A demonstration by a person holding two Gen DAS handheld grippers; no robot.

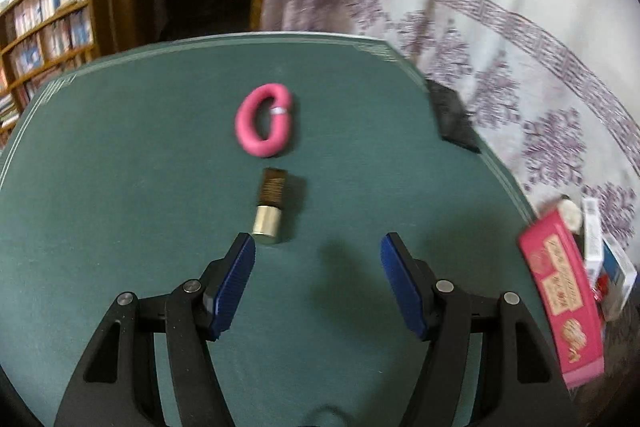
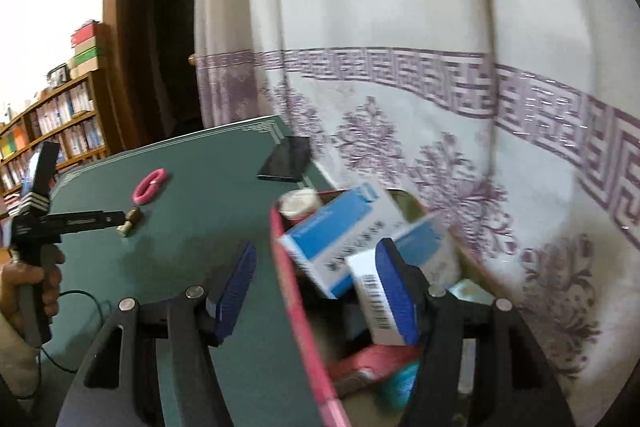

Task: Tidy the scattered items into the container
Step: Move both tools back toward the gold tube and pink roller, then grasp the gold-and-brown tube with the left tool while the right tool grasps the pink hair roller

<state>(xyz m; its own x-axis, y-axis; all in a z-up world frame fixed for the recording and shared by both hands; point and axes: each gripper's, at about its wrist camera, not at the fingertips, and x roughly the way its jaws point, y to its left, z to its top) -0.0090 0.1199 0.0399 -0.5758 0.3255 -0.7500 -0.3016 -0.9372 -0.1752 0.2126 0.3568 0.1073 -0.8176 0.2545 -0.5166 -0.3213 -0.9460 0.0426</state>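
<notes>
Pink box (image 2: 304, 327) at tabletop's right edge already holds blue-white cartons (image 2: 340, 227). Still out mid-table: pink hair tie (image 1: 264, 123), brown-and-gold lipstick tube (image 1: 270, 207). Our left gripper (image 1: 318, 247) gapes empty just short of the tube; right gripper (image 2: 316, 267) wide, empty, straddling the box wall.

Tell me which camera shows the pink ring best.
The left wrist view: the pink ring lies near the middle of the green table, seen from above. The right wrist view shows it small, far off and edge-on.
</notes>
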